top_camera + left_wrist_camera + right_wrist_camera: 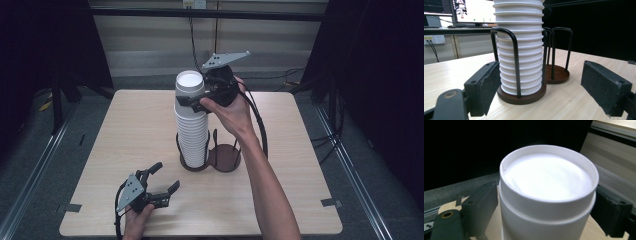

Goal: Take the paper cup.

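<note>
— Jaws on my right gripper (196,102) clamp the top cup (190,89) of the white cup stack (192,131), which stands in the left ring of the wire holder (210,159) mid-tabletop (125,135).

— And your left?

— Left gripper (161,181) rests near the front edge, jaws parted, nothing between them.

— Step?

— Separating that top cup, I judge. Next I need a straight upward pull so the cups below stay put.

A lab: dark curtains (40,45) around the wooden table (130,140), monitors (471,11) on a bench, floor cables (280,75).
</note>
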Demonstrator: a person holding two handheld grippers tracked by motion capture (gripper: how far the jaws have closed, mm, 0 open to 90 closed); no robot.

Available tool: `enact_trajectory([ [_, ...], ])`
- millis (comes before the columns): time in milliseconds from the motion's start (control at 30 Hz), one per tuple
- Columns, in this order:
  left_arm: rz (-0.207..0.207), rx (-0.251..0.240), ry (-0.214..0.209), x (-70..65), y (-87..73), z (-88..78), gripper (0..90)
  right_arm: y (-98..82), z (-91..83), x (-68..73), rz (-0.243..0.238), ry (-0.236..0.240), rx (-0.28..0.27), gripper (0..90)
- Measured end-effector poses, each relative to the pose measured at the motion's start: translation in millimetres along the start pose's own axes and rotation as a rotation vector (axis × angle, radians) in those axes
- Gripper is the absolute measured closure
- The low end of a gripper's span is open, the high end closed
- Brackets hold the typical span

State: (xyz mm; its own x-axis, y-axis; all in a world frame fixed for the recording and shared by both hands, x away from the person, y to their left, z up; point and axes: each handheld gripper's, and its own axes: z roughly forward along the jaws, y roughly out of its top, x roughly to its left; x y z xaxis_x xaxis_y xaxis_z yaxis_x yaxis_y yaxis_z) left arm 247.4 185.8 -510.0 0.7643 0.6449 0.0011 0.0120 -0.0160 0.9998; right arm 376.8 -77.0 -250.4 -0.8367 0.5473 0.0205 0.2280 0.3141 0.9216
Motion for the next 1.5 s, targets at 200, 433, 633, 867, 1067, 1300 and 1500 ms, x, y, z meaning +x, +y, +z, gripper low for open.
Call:
enact_trajectory([
  [200, -0.002, -0.001, -0.001, -0.1, 0.0, 0.1, 15.8, 1.5, 1.2, -1.5, -0.005, -0.002, 0.015, 19.0],
  [433, -0.002, -0.002, -0.001, -0.1, 0.0, 0.1, 15.8, 3.7, 0.6, -1.5, 0.008, -0.005, 0.020, 20.0],
  [633, -0.007, -0.002, -0.001, -0.4, -0.1, 0.1, 15.8, 3.0, 0.3, -1.9, 0.013, -0.002, 0.012, 20.3],
  [867, -0.002, -0.001, 0.000, -0.1, 0.0, 0.1, 15.8, 4.1, -3.5, -1.9, 0.032, -0.008, -0.034, 20.6],
  [1067, -0.001, -0.001, 0.000, 0.0, 0.0, 0.1, 15.8, 6.1, -7.4, -1.5, 0.032, -0.011, -0.059, 20.8],
  [1300, -0.002, -0.002, 0.000, 0.0, 0.0, 0.1, 15.8, 6.8, -13.6, -2.3, 0.040, -0.005, -0.118, 21.1],
  [1500, -0.002, -0.001, -0.001, -0.1, 0.0, 0.1, 15.8, 8.9, -20.0, -1.1, 0.036, -0.015, -0.176, 21.3],
])
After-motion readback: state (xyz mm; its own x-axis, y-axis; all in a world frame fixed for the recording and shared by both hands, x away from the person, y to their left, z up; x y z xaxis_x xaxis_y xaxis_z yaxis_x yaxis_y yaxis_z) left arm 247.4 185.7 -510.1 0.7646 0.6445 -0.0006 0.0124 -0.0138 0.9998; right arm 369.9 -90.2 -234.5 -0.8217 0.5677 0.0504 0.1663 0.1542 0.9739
